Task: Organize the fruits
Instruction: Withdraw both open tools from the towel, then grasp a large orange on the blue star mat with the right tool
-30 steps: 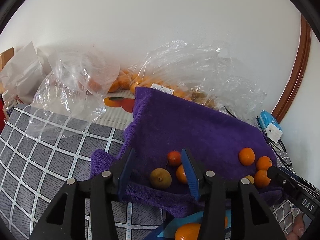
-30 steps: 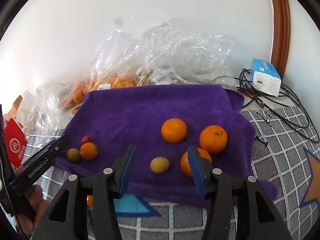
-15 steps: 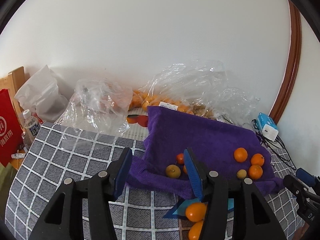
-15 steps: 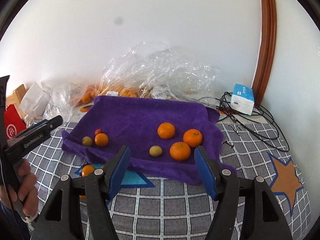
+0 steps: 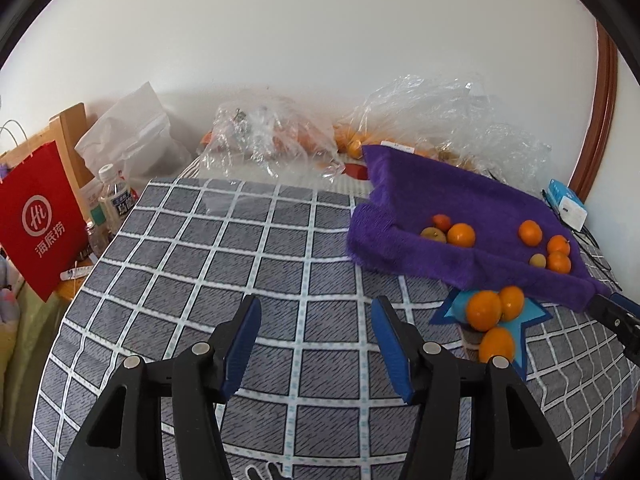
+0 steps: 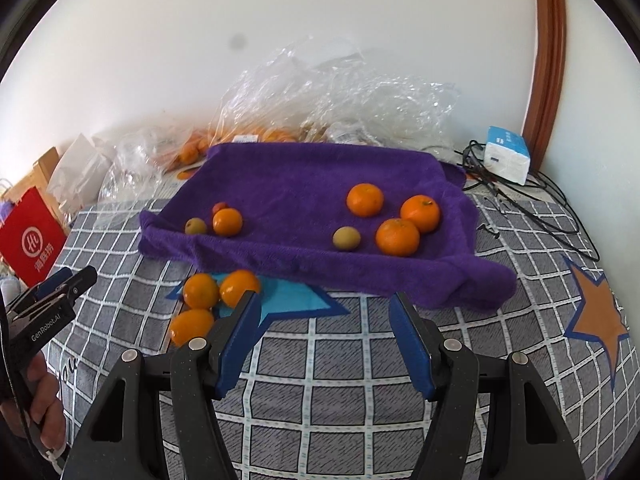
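Observation:
A purple towel (image 6: pixel 304 184) lies on the checked tablecloth and holds several fruits: three oranges (image 6: pixel 398 236) and a small yellow-green fruit (image 6: pixel 346 238) at the right, an orange (image 6: pixel 227 222), a yellow-green fruit (image 6: pixel 195 226) and a small red fruit (image 6: pixel 219 207) at the left. Three oranges (image 6: pixel 200 290) lie off the towel on a blue star. The towel (image 5: pixel 460 204) and these oranges (image 5: pixel 484 310) also show in the left wrist view. My left gripper (image 5: pixel 316 320) is open and empty over bare cloth. My right gripper (image 6: pixel 326 316) is open and empty, short of the towel's front edge.
Clear plastic bags with more oranges (image 6: pixel 328 100) lie against the wall behind the towel. A white and blue box (image 6: pixel 506 154) and black cables (image 6: pixel 532 204) sit at the right. A red paper bag (image 5: pixel 36 216) and bottles (image 5: pixel 114 196) stand off the left edge.
Both grippers have pulled back and away from the towel. The left one has swung left over the bare cloth. Both stay open and empty.

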`<state>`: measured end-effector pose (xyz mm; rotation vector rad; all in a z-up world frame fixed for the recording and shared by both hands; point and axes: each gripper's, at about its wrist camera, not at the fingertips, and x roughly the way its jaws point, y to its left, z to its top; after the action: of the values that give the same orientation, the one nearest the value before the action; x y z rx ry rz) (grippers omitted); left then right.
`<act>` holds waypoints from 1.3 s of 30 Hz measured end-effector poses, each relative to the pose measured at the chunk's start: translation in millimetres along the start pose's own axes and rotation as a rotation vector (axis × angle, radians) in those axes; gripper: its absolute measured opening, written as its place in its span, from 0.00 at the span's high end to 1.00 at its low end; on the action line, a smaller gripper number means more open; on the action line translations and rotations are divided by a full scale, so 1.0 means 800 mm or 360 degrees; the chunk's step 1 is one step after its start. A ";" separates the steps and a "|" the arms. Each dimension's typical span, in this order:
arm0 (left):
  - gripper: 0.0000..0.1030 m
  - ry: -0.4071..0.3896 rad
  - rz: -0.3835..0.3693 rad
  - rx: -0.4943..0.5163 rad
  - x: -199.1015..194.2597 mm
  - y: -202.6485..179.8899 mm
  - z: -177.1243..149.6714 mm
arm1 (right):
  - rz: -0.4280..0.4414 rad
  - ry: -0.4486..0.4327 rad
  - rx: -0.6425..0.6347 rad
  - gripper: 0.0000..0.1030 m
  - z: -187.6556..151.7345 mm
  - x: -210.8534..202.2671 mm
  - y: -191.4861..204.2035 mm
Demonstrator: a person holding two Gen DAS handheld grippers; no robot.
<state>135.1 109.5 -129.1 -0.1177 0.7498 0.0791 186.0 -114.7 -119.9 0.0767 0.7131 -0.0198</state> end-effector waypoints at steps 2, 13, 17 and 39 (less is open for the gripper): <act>0.47 0.0023 0.0015 -0.0017 0.005 0.009 -0.007 | 0.0014 0.0010 -0.0022 0.37 -0.006 0.004 0.007; 0.47 0.0130 -0.0008 -0.0142 0.025 0.034 -0.020 | 0.0021 0.0038 -0.0161 0.45 -0.018 0.021 0.036; 0.47 0.0159 -0.0013 -0.0168 0.027 0.038 -0.023 | 0.0040 0.0045 -0.0166 0.45 -0.016 0.026 0.039; 0.43 0.0173 -0.0003 -0.0163 0.031 0.037 -0.024 | 0.0227 0.0167 -0.0085 0.59 0.008 0.096 0.063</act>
<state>136.7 136.9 -162.2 -0.2216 0.8544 0.1098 250.9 -64.7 -162.0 0.0777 0.8109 0.1407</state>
